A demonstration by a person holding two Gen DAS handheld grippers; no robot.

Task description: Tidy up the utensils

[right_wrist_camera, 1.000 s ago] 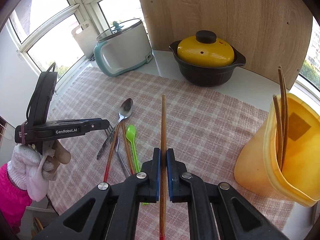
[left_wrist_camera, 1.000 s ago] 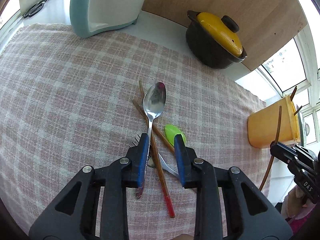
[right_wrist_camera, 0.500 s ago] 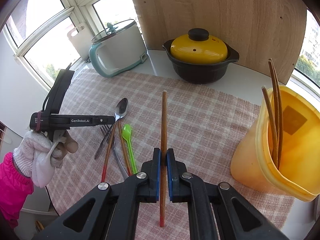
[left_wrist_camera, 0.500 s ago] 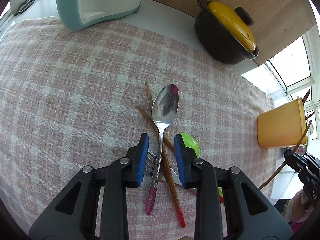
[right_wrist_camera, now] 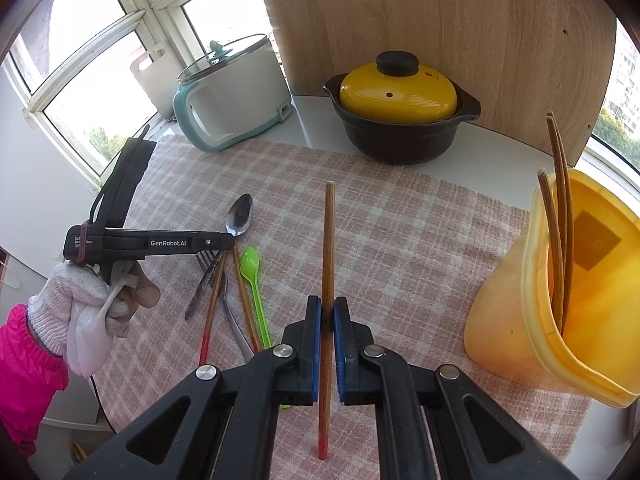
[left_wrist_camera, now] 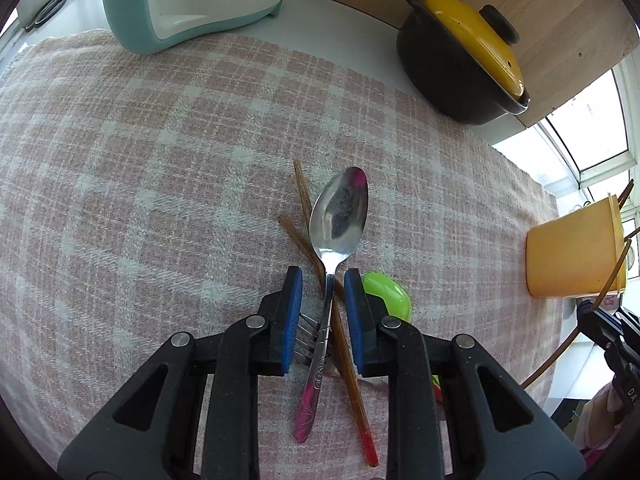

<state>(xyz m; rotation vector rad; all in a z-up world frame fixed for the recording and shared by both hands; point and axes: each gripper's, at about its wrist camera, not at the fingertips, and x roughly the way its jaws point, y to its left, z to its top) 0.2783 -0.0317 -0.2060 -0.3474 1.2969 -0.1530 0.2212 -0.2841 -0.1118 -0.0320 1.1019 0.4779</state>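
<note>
While three chopsticks upright, one clamped.

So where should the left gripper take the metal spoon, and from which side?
Grip the metal spoon at its narrow neck just below the bowl, coming from above with the fingers either side. The bowl is too wide and flat; lower down, the handle crosses a chopstick and the fork, which could get pinched too. The left gripper straddles that neck, jaws closing, pads probably not yet touching.
</note>
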